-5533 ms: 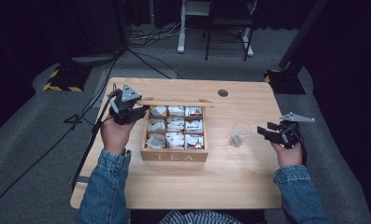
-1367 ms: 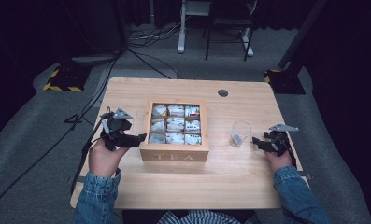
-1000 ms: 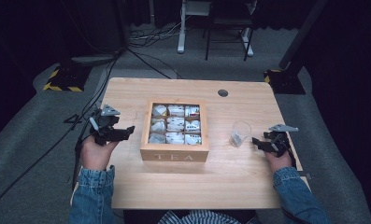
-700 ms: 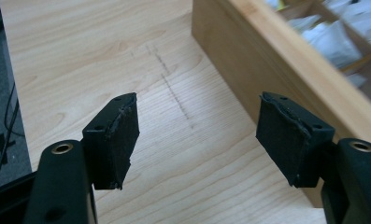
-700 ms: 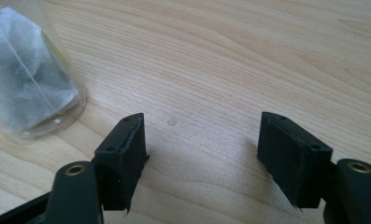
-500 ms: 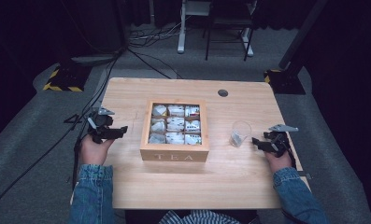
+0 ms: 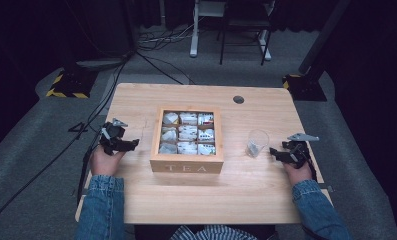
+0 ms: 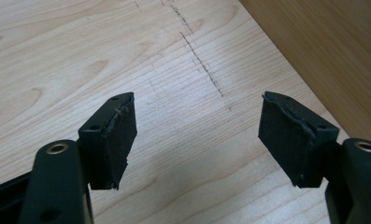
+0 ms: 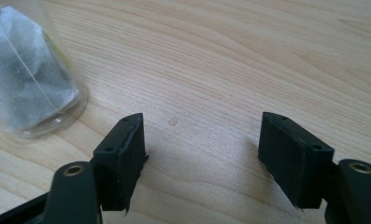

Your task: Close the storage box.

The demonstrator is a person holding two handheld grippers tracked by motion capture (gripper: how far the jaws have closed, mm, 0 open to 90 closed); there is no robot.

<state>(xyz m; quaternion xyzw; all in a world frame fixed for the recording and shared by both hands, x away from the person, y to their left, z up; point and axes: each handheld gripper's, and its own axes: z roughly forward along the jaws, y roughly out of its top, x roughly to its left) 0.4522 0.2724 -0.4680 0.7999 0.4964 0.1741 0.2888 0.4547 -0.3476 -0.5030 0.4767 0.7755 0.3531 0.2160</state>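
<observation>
While upright, the clear glass (image 7: 257, 143) holds a white teabag (image 9: 26, 88).

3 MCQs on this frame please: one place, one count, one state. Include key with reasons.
1. Where does the glass stand?
A. right of the tea box
B. inside the box
C. on the floor

2. How many compartments does the tea box have?
A. four
B. six
C. nine

3. What state is the right tool in?
A. shut on the glass
B. open, holding nothing
C. shut on a tea bag

Key:
A, the glass stands on the table between the box and the right tool.
C, a three-by-three grid.
B, bare wood shows between its jaws.
</observation>
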